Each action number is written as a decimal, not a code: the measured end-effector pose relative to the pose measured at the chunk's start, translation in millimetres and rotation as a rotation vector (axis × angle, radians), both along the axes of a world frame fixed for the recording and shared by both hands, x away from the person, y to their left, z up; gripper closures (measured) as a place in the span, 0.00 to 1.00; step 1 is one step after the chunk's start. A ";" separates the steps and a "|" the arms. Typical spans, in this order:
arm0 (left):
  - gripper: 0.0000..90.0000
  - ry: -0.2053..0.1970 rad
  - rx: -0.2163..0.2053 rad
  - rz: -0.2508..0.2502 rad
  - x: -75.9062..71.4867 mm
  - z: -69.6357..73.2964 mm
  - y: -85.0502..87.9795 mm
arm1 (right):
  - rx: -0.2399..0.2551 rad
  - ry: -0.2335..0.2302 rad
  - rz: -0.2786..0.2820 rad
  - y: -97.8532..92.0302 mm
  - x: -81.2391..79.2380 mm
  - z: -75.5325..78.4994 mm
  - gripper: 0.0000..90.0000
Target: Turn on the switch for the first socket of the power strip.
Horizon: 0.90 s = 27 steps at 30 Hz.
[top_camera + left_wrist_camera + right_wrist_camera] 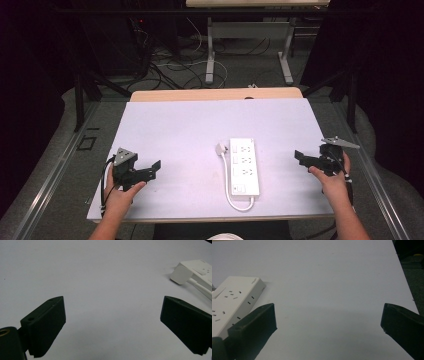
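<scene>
A white power strip [245,166] lies flat on the white table [175,130], right of centre, its long side running away from me. Its white plug [221,149] rests just left of the strip's far end, and the cable [234,199] loops round from the near end. My left gripper [154,169] is held low over the table's near left, open and pointing right toward the plug [181,275] and strip [200,270]. My right gripper [301,158] hovers at the near right, open, pointing left; the strip [234,297] sits beyond its left jaw. Nothing is between either pair of jaws.
A bare wooden strip [215,94] runs along the table's far edge. Beyond it lie floor cables [170,65] and the legs of another table [210,55]. The table's right edge [405,287] is close to my right gripper.
</scene>
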State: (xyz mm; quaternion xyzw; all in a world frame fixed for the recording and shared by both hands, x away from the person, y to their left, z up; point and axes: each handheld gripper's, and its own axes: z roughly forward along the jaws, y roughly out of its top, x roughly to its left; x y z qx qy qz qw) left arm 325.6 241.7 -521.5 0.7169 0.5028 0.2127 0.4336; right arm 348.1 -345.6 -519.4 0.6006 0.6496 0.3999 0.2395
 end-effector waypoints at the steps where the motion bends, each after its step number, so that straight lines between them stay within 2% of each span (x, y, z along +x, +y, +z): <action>1: 0.07 -0.002 -0.005 0.004 0.1 -0.3 -0.3 | -0.004 -0.012 0.004 -1.4 0.7 -1.8 0.00; 2: 0.07 -0.002 -0.004 0.004 0.1 -0.3 -0.1 | 0.004 -0.006 -0.002 -1.4 0.3 -2.5 0.00; 5: 0.07 -0.003 -0.004 0.005 0.2 -0.3 0.2 | -0.016 -0.016 -0.004 -4.5 1.0 -5.6 0.00; 6: 0.07 -0.003 -0.004 0.005 0.2 -0.3 0.4 | -0.019 -0.039 -0.016 -4.4 2.4 -8.1 0.00; 7: 0.07 -0.004 -0.003 0.005 0.3 -0.4 0.4 | -0.012 -0.013 -0.009 -5.0 1.3 -7.4 0.00; 8: 0.07 -0.004 -0.003 0.006 0.3 -0.5 0.5 | -0.024 -0.023 -0.004 -6.3 1.7 -8.8 0.00; 10: 0.07 -0.006 -0.006 0.008 0.4 -0.6 0.4 | -0.019 -0.016 -0.003 -6.1 1.5 -10.8 0.00; 12: 0.07 -0.004 -0.007 0.008 0.4 -0.6 0.6 | -0.033 -0.034 -0.004 -6.8 2.8 -14.1 0.00; 14: 0.07 -0.004 -0.007 0.008 0.4 -0.7 0.7 | -0.024 -0.015 0.006 -7.5 2.5 -15.6 0.00; 20: 0.07 -0.004 -0.007 0.007 0.6 -0.8 0.8 | -0.055 -0.022 0.008 -11.8 3.2 -21.9 0.00; 21: 0.07 -0.002 -0.005 0.006 0.5 -0.7 0.9 | -0.047 -0.016 0.010 -11.7 3.0 -22.5 0.00; 22: 0.07 -0.002 -0.006 0.005 0.6 -0.7 0.9 | -0.061 -0.026 0.015 -13.3 3.5 -23.7 0.00; 23: 0.07 -0.002 -0.006 0.006 0.7 -0.8 1.0 | -0.050 -0.020 0.005 -12.3 3.0 -23.9 0.00; 27: 0.07 0.000 -0.008 0.008 1.0 -1.2 1.3 | -0.061 -0.015 0.015 -15.2 3.6 -26.5 0.00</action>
